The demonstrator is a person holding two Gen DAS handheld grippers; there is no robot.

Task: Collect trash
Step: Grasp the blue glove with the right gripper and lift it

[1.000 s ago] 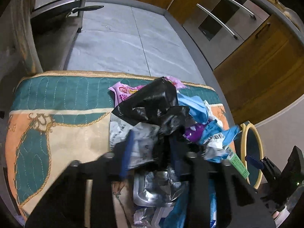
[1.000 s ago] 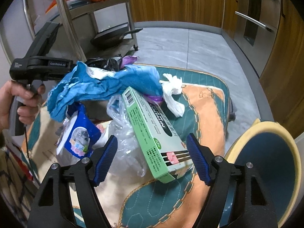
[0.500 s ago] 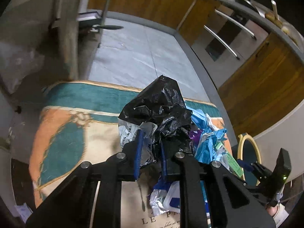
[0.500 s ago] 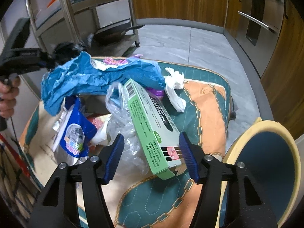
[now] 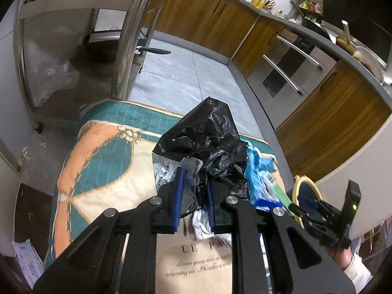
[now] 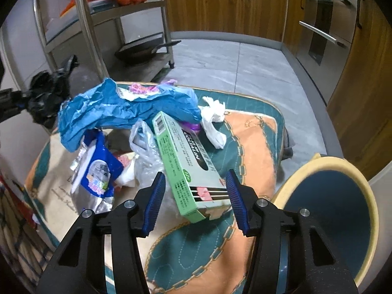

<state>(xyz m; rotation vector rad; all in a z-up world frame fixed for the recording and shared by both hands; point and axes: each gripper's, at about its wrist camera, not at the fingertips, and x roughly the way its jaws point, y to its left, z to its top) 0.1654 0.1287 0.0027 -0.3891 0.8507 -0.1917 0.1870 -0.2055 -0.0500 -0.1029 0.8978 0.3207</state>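
My left gripper [image 5: 193,196] is shut on a crumpled black plastic bag [image 5: 208,134] and holds it above the quilted cushion [image 5: 103,161]. My right gripper [image 6: 194,198] is open, its jaws on either side of the near end of a green carton [image 6: 188,166] that lies on the trash pile. The pile holds crumpled blue paper [image 6: 117,107], a blue and silver pouch [image 6: 98,174], a clear plastic bag [image 6: 144,152] and a white tissue [image 6: 215,122]. The black bag also shows at the left of the right wrist view [image 6: 46,95].
A round bin with a yellow rim [image 6: 343,196] stands at the cushion's right side; it also shows in the left wrist view [image 5: 306,196]. A metal shelf rack [image 6: 98,24] stands behind the cushion. Wooden cabinets and an oven [image 5: 289,73] line the grey tiled floor.
My left gripper closed on the black bag and lifted it up and back from the pile. My right gripper narrowed around the green carton's end.
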